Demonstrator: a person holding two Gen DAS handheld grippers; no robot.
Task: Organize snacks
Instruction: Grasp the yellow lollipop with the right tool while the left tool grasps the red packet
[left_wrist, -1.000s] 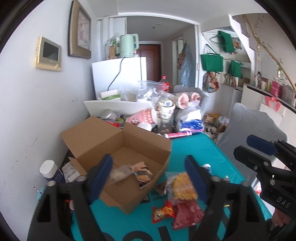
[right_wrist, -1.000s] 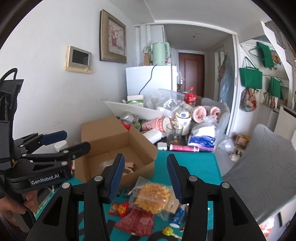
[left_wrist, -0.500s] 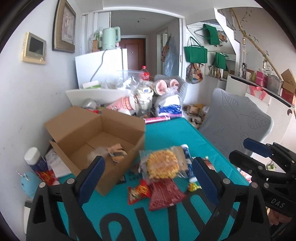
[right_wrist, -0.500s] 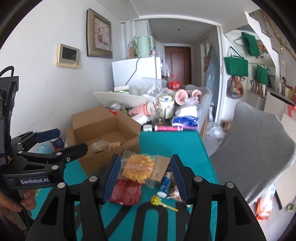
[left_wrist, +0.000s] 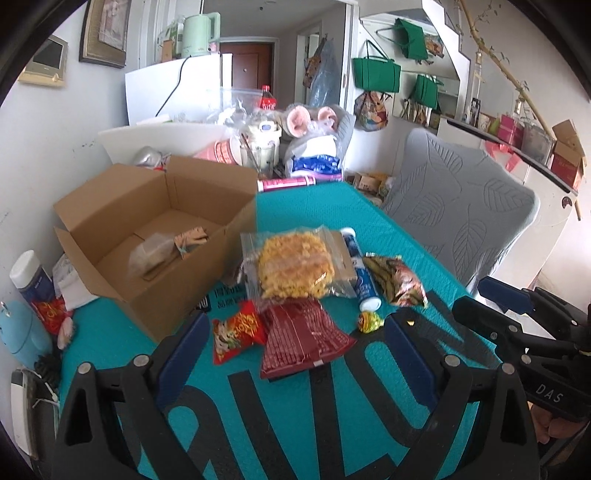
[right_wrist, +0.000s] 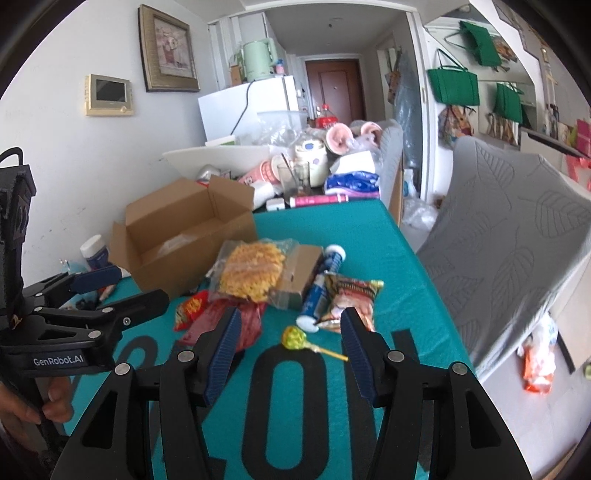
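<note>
Lying mid-frame on the desk (left_wrist: 295, 206), the snacks (left_wrist: 291, 269) are partly overlapped; box (left_wrist: 155, 206) contents are blurred. Both hand-held grippers, left (left_wrist: 295, 343) and right (right_wrist: 290, 341), are seen open, empty.

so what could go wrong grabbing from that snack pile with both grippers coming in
The clear bag of yellow snacks lies on top of the dark red packet, so pulling the packet may drag it. The lollipop is small and may slip the open right gripper. The left gripper works close beside it, so they could collide.
</note>
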